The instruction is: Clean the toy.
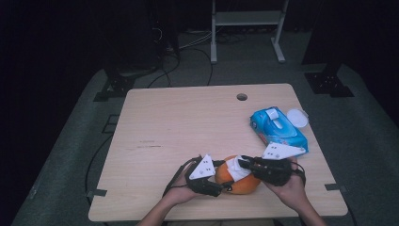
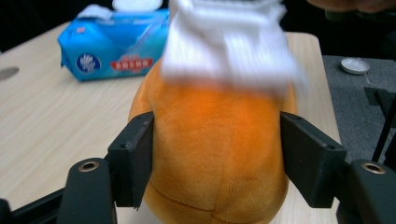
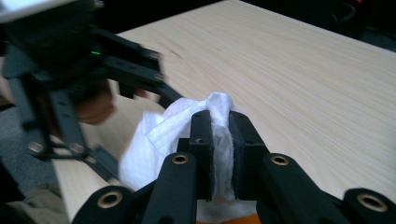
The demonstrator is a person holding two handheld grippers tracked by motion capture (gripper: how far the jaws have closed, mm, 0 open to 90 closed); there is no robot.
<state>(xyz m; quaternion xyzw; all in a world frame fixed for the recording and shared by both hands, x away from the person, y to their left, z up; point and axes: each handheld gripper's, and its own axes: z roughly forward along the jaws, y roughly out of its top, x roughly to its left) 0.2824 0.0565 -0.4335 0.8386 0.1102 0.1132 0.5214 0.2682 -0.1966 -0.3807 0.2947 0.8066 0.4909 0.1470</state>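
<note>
Two grippers meet at the table's [image 1: 155, 122] near edge: the left gripper [image 2: 217, 154] clamps the orange plush toy [image 2: 217, 140] between its jaws, while the right gripper [image 3: 219, 140] pinches a white wipe [image 3: 154, 144] over the toy's top. Farther off lies a blue wipes pack [image 1: 278, 128].

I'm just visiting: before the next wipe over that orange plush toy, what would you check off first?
1. Left gripper clamps the orange plush toy: ok, both jaws press its sides.
2. Right gripper pinches the white wipe: ok, cloth sits between the shut jaws.
3. Wipe rests on the toy: ok, it drapes over the top in the high view.
4. Toy sits on the table: ok, though near the front edge.
5. Blue wipes pack out of the way: ok, apart from both hands.
6. Toy already clean: cannot tell.
</note>
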